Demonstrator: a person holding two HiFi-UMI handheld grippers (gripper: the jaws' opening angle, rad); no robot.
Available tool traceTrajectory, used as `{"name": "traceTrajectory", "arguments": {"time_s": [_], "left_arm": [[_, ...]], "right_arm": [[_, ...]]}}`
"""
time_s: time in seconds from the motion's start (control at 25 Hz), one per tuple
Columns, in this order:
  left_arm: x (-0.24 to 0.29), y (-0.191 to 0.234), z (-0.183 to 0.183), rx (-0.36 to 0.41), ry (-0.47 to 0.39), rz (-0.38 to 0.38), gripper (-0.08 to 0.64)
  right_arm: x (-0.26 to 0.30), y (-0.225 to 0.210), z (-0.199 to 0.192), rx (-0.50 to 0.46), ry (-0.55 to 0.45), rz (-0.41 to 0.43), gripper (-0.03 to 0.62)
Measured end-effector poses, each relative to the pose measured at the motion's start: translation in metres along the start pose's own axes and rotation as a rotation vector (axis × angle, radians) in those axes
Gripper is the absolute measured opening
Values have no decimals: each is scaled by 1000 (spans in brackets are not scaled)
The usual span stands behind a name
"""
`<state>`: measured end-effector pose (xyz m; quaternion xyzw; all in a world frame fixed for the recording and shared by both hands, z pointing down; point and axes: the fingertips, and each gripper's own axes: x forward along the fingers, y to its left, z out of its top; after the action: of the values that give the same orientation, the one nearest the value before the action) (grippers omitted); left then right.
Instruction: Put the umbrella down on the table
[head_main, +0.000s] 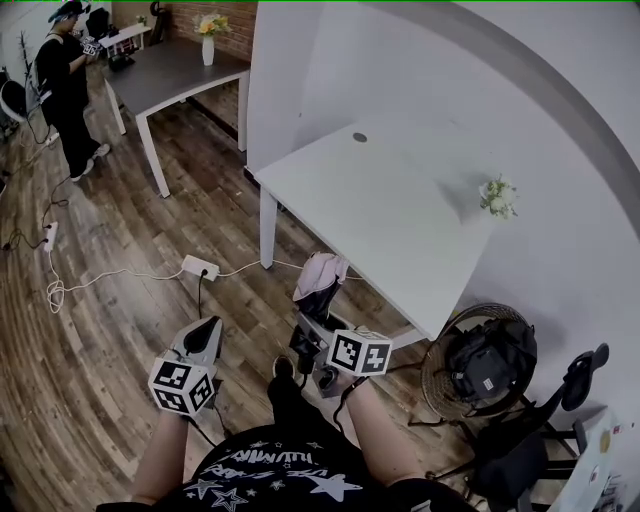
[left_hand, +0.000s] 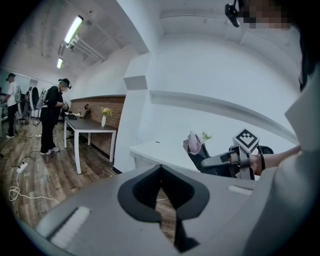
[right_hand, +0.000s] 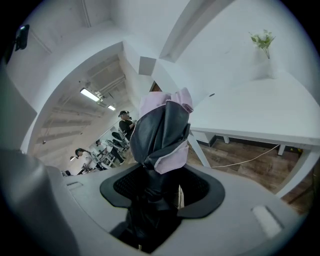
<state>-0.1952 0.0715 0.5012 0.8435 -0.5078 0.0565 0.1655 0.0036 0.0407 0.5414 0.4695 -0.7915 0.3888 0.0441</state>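
Observation:
A folded black and pink umbrella (head_main: 318, 283) points up and away from me, with my right gripper (head_main: 310, 338) shut on its lower end. It hangs over the wooden floor, just off the near edge of the white table (head_main: 380, 210). In the right gripper view the umbrella (right_hand: 162, 130) rises from between the jaws of that gripper (right_hand: 160, 192), with the table (right_hand: 260, 110) to the right. My left gripper (head_main: 207, 330) is further left, shut and holding nothing. The left gripper view shows its own gripper (left_hand: 161, 187), the umbrella (left_hand: 192, 145) and the right gripper (left_hand: 205, 162).
A small vase of flowers (head_main: 498, 197) stands on the white table's right side. A round basket chair holding a dark bag (head_main: 480, 365) is at my right. A power strip (head_main: 200, 267) and cables lie on the floor. A person (head_main: 65, 85) stands by a grey table (head_main: 175, 70).

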Motion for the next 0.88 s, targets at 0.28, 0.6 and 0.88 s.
{"name": "traceTrajectory", "arguments": {"time_s": [0.28,0.6,0.88], "left_arm": [[89,17,34,7,17,6,3],[188,28,71,16,16,23,3],[235,33,90,47,25,45,3]], "right_arm": [[54,-43,74,25,-1,1,242],[105,-96,151,53,-7,5,242],[134,-127,177,96,12,47,242]]}}
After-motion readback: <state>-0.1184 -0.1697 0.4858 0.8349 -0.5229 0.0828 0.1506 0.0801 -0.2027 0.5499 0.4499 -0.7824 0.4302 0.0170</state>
